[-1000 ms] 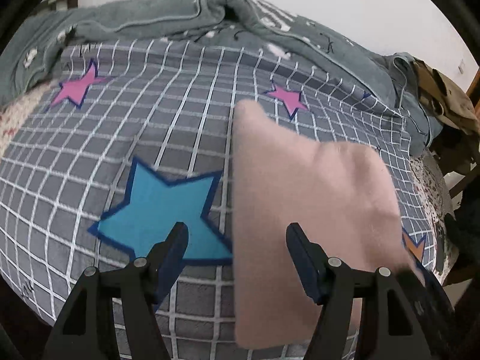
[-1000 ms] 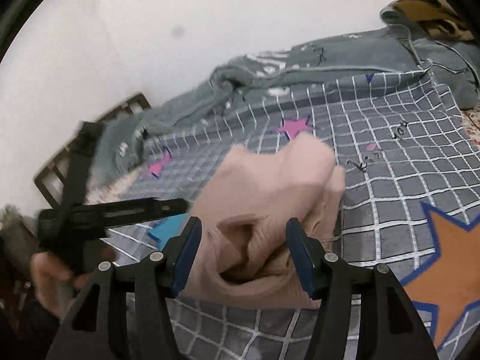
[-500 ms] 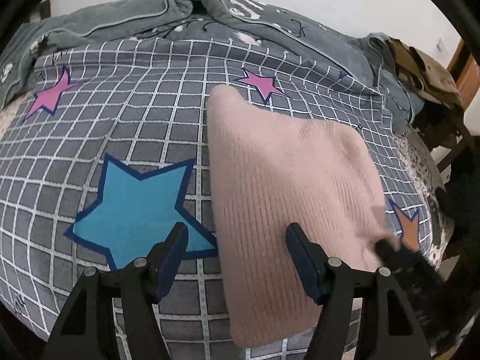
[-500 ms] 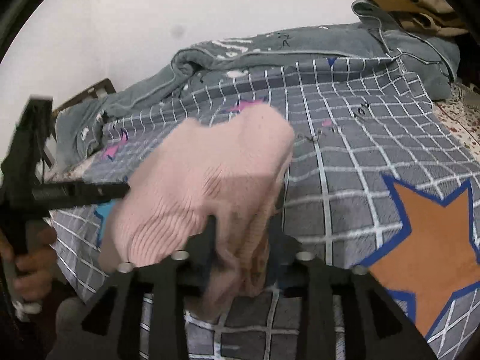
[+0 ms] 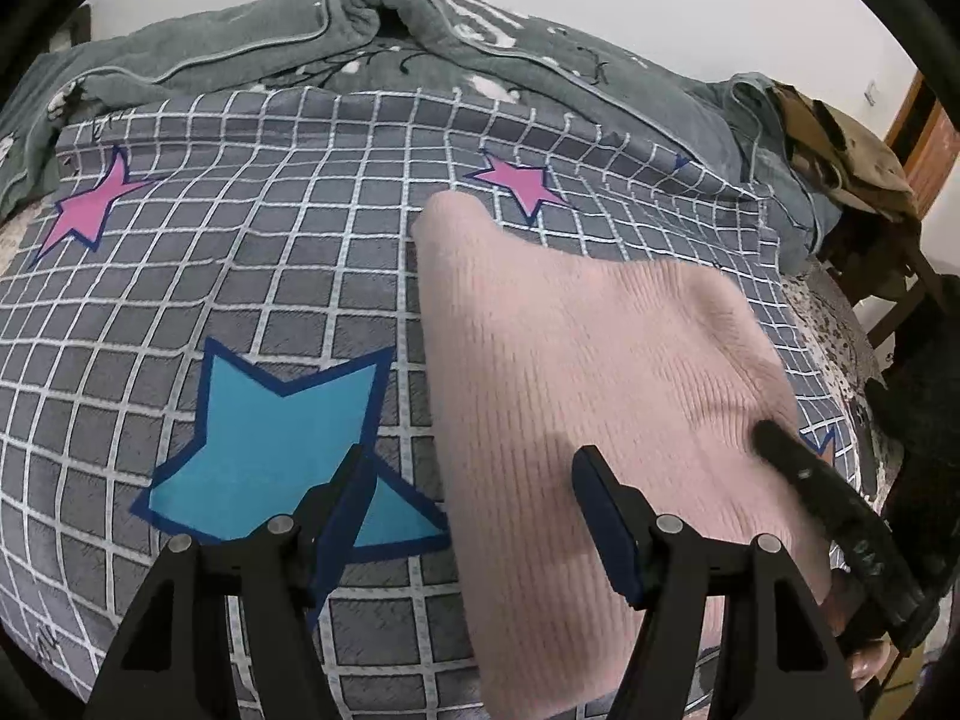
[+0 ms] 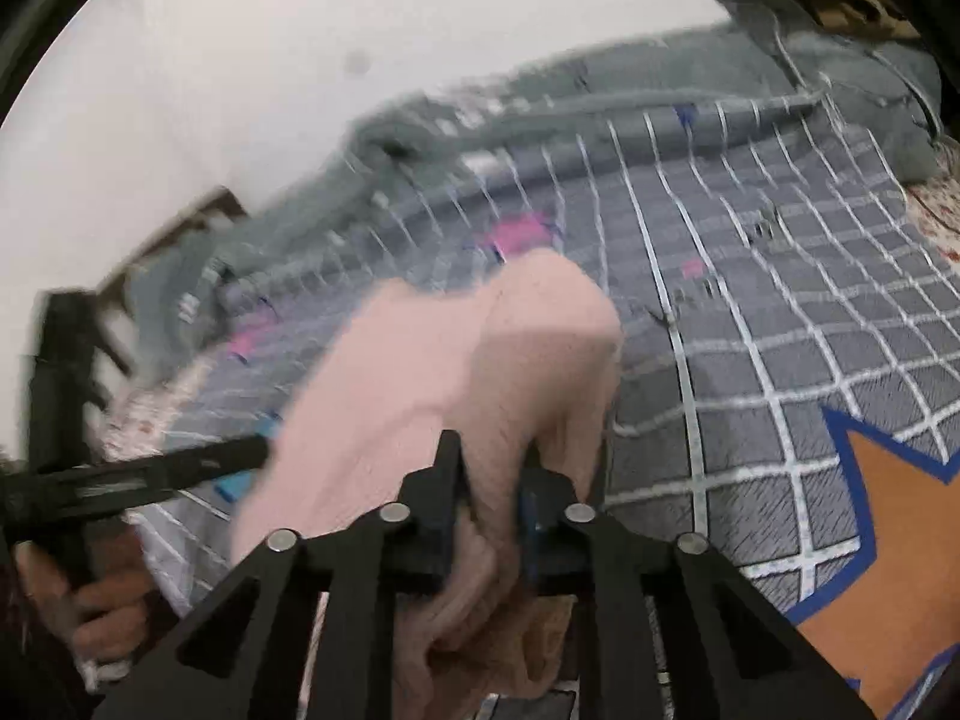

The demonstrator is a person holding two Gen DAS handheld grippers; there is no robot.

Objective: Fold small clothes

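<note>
A: Where was the pink knit (image 5: pixel 600 420)?

B: On the bed (image 5: pixel 300 276), lying over the grey checked cover, filling the centre and lower right of the left wrist view. Its far corner pointed to a pink star (image 5: pixel 522 183) in the upper middle, and a blue star (image 5: pixel 270 444) sat just beside its left edge.

A: And the left hand-held gripper (image 5: pixel 474 510)?

B: Jaws apart, low in the frame. One finger was over the blue star, the other over the knit. I could not tell whether either touched the cloth.

A: The right hand-held gripper (image 6: pixel 489 498)?

B: Its jaws had just been closing, and in the right wrist view they stood clamped on a bunched fold of the knit (image 6: pixel 456 372), bottom centre. That picture was blurred. In the left wrist view it (image 5: pixel 834 510) came in from the lower right edge, at the knit's right side.

A: Anything else around?

B: A grey blanket (image 5: pixel 360 42) rumpled along the top of the bed, and an orange star (image 6: pixel 900 540) at the right of the right wrist view. A hand (image 6: pixel 102 594) held the left tool at the lower left there.
</note>
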